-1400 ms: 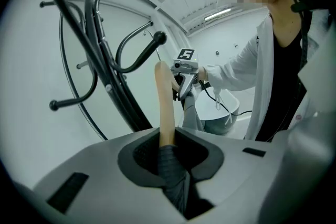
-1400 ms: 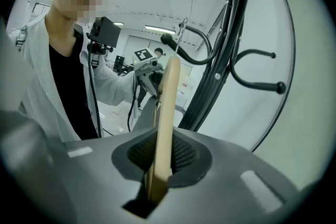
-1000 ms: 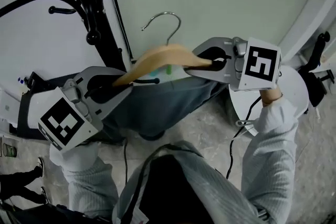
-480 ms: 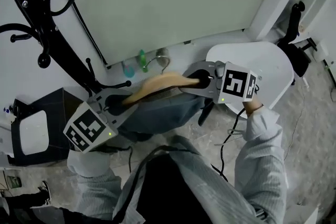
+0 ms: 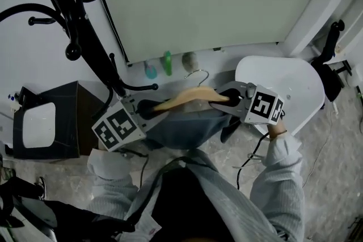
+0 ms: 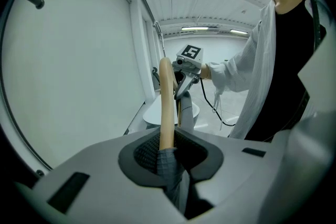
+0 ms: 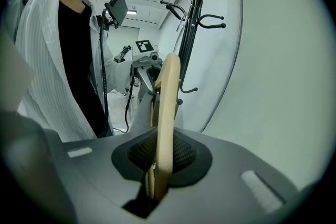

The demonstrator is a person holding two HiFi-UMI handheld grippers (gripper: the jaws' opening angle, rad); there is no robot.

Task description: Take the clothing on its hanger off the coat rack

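Note:
A wooden hanger (image 5: 190,97) with a metal hook (image 5: 197,73) carries grey clothing (image 5: 187,128). It hangs free of the black coat rack (image 5: 72,24), which stands to the upper left. My left gripper (image 5: 148,109) is shut on the hanger's left end and on a fold of the cloth (image 6: 171,169). My right gripper (image 5: 229,100) is shut on the hanger's right end. In the left gripper view the hanger (image 6: 166,107) runs straight out from between the jaws. The right gripper view shows the hanger (image 7: 167,113) the same way, with the coat rack (image 7: 195,18) behind it.
A white round table (image 5: 298,79) stands close on the right, just past my right gripper. A black box (image 5: 68,122) sits on the floor at the left. Small bottles (image 5: 167,62) stand along the wall's foot. A cable (image 5: 249,161) trails from the right gripper.
Both grippers have carried the hanger and clothing down and away from the rack's arms, towards the white table. The grips have not changed.

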